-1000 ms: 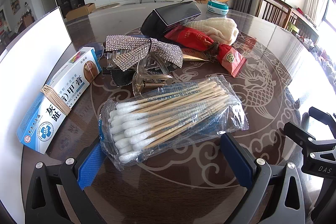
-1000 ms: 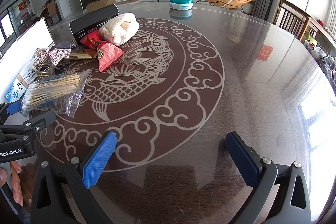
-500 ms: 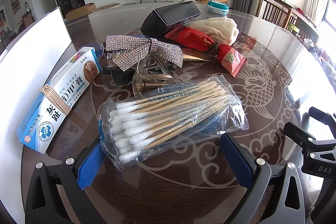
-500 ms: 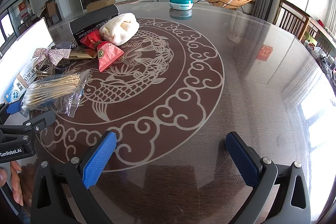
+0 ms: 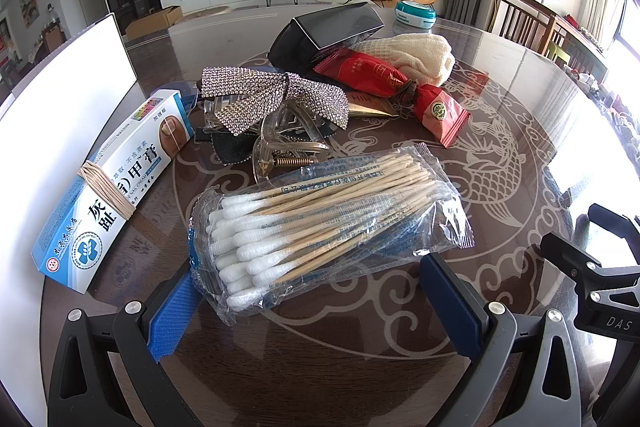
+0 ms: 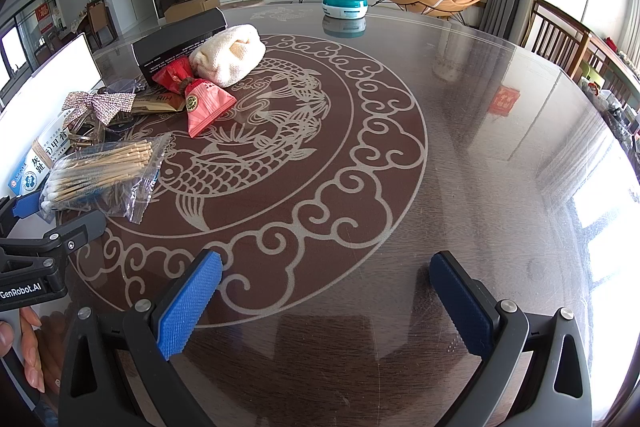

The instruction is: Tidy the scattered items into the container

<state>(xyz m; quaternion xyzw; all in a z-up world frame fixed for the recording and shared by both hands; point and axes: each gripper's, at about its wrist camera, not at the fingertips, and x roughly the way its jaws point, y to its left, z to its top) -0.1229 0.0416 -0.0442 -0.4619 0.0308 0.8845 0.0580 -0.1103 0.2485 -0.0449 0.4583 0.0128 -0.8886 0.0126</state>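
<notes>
Cotton swabs, sealed in a clear plastic bag, are being framed between the spread blue pads of the left hand-held gripper, which is being held released and empty just in front of the bag, low over the dark glass tabletop; the left pad looks to be touching the bag's near corner, though contact cannot be told for sure. Beyond the bag, a clear hair claw is being overlapped by a rhinestone bow, and a blue and white ointment box with a rubber band around it is being propped against a white container wall at the left. Farther back, a red candy-shaped packet, a cream cloth and a black box are being shown bunched together, touching one another. From the right wrist view, the right hand-held gripper is being held wide open and empty over a bare stretch of the patterned tabletop, well apart from the clutter. The swab bag, the bow, the red packet and the cloth are being seen grouped at the far left, with the left hand-held gripper's body at the frame's left edge. A teal round tin is being shown alone at the far rim.
</notes>
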